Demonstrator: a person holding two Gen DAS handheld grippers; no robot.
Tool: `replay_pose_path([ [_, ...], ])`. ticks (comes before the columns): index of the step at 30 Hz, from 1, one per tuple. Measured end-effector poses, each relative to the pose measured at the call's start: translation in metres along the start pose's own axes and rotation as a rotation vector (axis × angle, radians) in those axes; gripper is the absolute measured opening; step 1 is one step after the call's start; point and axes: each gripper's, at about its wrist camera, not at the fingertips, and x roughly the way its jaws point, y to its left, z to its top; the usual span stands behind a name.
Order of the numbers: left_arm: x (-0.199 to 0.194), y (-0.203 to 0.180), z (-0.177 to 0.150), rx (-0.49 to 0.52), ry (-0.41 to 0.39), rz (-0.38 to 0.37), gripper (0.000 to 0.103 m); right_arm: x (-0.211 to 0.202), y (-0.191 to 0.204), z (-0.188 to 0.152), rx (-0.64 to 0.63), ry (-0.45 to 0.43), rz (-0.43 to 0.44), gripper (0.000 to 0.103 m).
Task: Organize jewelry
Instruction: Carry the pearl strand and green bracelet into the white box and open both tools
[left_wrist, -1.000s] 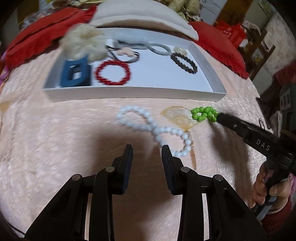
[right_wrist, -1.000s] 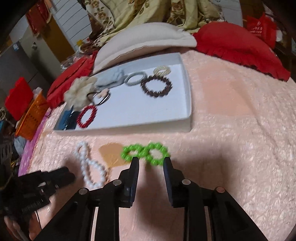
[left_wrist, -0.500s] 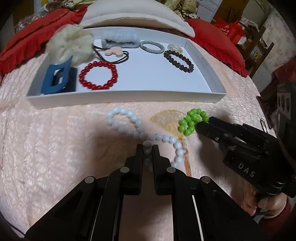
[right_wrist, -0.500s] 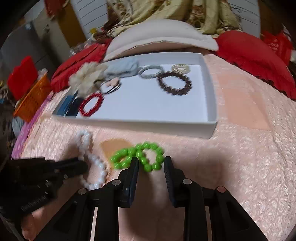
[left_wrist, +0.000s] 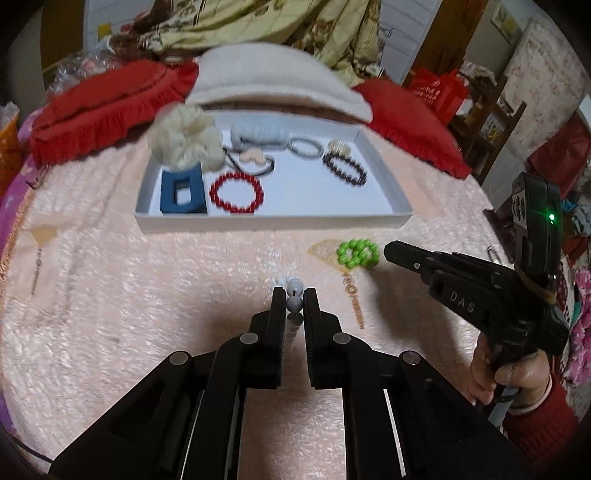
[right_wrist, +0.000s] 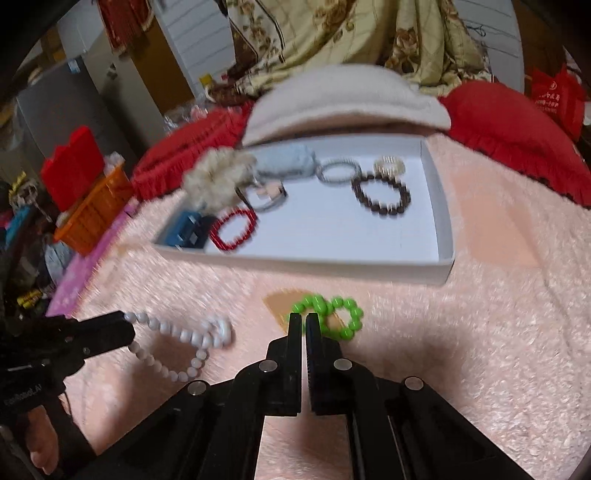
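Observation:
My left gripper (left_wrist: 294, 291) is shut on the white bead necklace (left_wrist: 294, 285), with a bead pinched between its pads. In the right wrist view the rest of the necklace (right_wrist: 184, 336) trails from the left gripper (right_wrist: 129, 328) onto the pink blanket. The green bead bracelet (right_wrist: 332, 317) lies in a figure of eight in front of the white tray (right_wrist: 295, 264). My right gripper (right_wrist: 303, 319) has its jaws closing to a thin slit on the near edge of the bracelet's left loop, which its tips hide. From the left, the right gripper (left_wrist: 388, 251) touches the green bracelet (left_wrist: 358, 253).
The tray (left_wrist: 273, 223) holds a red bracelet (left_wrist: 237, 194), blue clip (left_wrist: 183, 192), cream scrunchie (left_wrist: 186, 138), dark bracelet (left_wrist: 345, 170) and several hair ties. Red cushions and a white pillow (left_wrist: 277, 81) lie behind it. An orange basket (right_wrist: 92, 214) stands far left. A hand (left_wrist: 517, 373) grips the right handle.
The left jaws closed on the white necklace and lifted one end off the blanket. The right jaws closed at the green bracelet, and both views pulled back and up.

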Motion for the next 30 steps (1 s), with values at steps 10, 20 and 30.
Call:
replay_pose_path([
  [10, -0.022, 0.001, -0.001, -0.006, -0.028, -0.016, 0.008, 0.037, 0.012, -0.003, -0.144, 0.066, -0.116, 0.033],
  [20, -0.034, 0.001, 0.002, 0.007, -0.044, -0.013, 0.008, 0.033, -0.006, 0.001, 0.002, 0.072, -0.001, 0.008],
  [30, -0.052, -0.009, 0.030, 0.017, -0.079, -0.042, 0.008, -0.022, -0.015, 0.034, 0.099, -0.028, 0.096, 0.008],
])
